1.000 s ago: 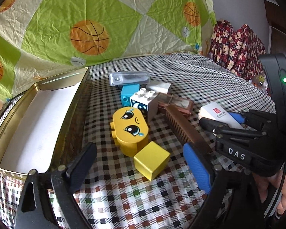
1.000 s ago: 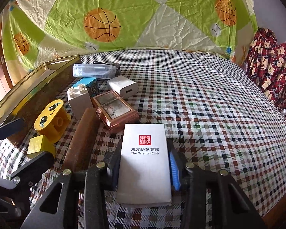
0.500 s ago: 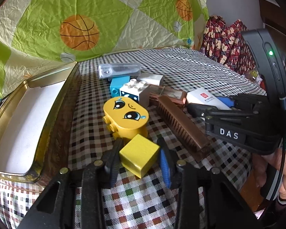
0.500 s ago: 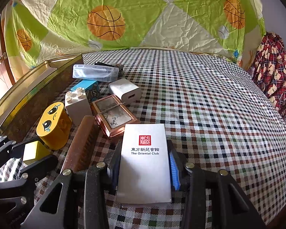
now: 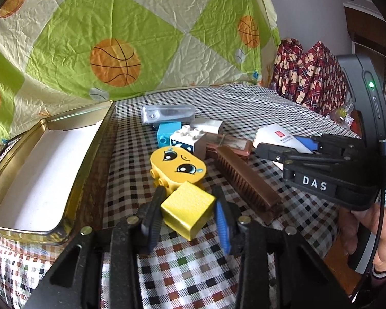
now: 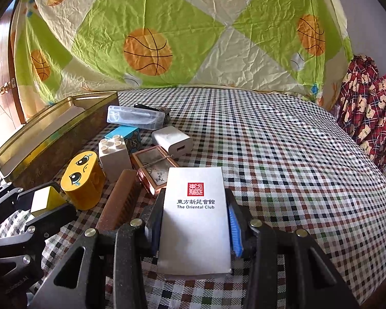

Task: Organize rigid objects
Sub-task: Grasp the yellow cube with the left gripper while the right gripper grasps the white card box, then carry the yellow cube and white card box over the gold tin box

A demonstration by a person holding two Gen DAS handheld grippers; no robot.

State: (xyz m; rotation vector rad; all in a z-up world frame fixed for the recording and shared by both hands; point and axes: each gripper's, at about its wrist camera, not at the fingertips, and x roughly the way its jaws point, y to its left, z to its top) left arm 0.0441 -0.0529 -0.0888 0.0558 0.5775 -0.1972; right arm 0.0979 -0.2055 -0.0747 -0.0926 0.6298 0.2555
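Our left claw [image 5: 187, 212] pinches the yellow cube [image 5: 187, 209], one pad on each side face; its jaws have just been closing on that cube, which sits tilted on the checked cloth [image 5: 244, 108], touching the near end of the yellow face block [image 5: 178, 166]. Our right claw [image 6: 194, 221] clamps the white card box [image 6: 195, 221] printed "The Oriental Club", with the dark pad on its left edge and the blue pad on its right edge. From the left wrist view we see that same right claw [image 5: 283, 144] at the right, the white box [image 5: 278, 137] poking out between its fingers, and a hand [image 5: 365, 229] under its body.

Beside the cube on the left stands an open gold tin [image 5: 72, 200] with a white lining, just next to the pile. Behind the face block we see a white studded brick [image 5: 189, 141], a blue brick [image 5: 167, 134], a clear plastic case [image 5: 168, 113] and a white charger [image 5: 208, 126]. A brown brush [image 5: 247, 180] lies to the right of the cube, its far end touching a copper-framed box [image 5: 234, 144]. A green and cream basketball sheet [image 5: 110, 51] hangs behind the cloth.
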